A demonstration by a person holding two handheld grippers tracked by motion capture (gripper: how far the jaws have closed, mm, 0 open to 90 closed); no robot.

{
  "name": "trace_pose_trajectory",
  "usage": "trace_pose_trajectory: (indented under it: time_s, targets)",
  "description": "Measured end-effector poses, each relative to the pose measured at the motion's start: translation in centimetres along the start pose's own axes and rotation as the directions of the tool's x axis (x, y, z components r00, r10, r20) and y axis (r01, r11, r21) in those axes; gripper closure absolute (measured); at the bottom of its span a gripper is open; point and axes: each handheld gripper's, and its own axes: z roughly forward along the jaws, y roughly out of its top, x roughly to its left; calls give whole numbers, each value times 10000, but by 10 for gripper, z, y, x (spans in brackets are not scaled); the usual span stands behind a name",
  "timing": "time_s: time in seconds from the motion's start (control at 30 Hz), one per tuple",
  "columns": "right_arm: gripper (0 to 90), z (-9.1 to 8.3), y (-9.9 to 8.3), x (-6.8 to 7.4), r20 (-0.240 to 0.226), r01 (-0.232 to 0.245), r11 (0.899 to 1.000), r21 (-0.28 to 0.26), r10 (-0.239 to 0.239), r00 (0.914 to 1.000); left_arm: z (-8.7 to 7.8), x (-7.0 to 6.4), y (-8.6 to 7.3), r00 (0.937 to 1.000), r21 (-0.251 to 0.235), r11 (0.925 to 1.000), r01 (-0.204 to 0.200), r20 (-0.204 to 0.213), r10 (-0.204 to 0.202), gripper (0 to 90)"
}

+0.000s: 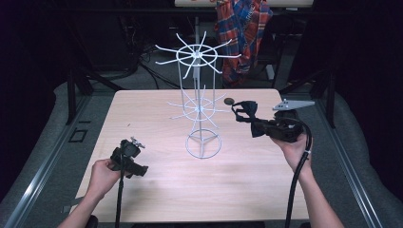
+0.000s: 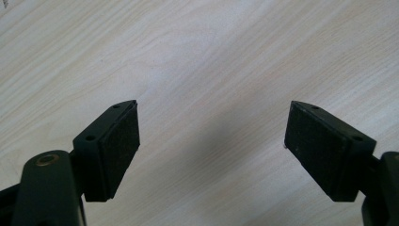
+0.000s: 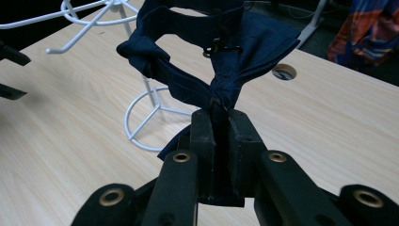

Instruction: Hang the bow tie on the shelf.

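Note:
A dark navy bow tie hangs in the air to the right of a white wire hanging rack, pinched at its knot by my right gripper, which is shut on it. The tie's strap loops out toward the rack's lower ring of prongs, close to their tips. The rack's round base stands on the table behind the tie. My left gripper rests low at the table's front left, open, with bare wood between its pads.
The light wooden table has a round cable hole near its far edge, right of the rack. A plaid shirt hangs on a chair beyond the table. Dark floor and cables surround it.

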Motion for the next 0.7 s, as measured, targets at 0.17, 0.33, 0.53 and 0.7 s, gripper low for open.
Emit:
trace_pose_trajectory:
  time_s: [0.17,0.33,0.53,0.7]
  targets:
    - [819,3,1,2,-53,7,10000,81,-7,10000,0,-1,0,10000,-56,10000,6,-47,-6,188]
    - [819,9,2,3,-114,46,9997,240,-43,9999,0,-1,0,10000,-9,10000,-16,-62,16,188]
    - [818,17,2,7,-240,111,9990,434,-100,9997,0,-1,0,10000,-39,10000,1,-45,-1,188]
    - [818,22,3,10,-290,161,9983,561,-145,9995,0,-1,0,10000,-47,10000,-5,-16,5,188]
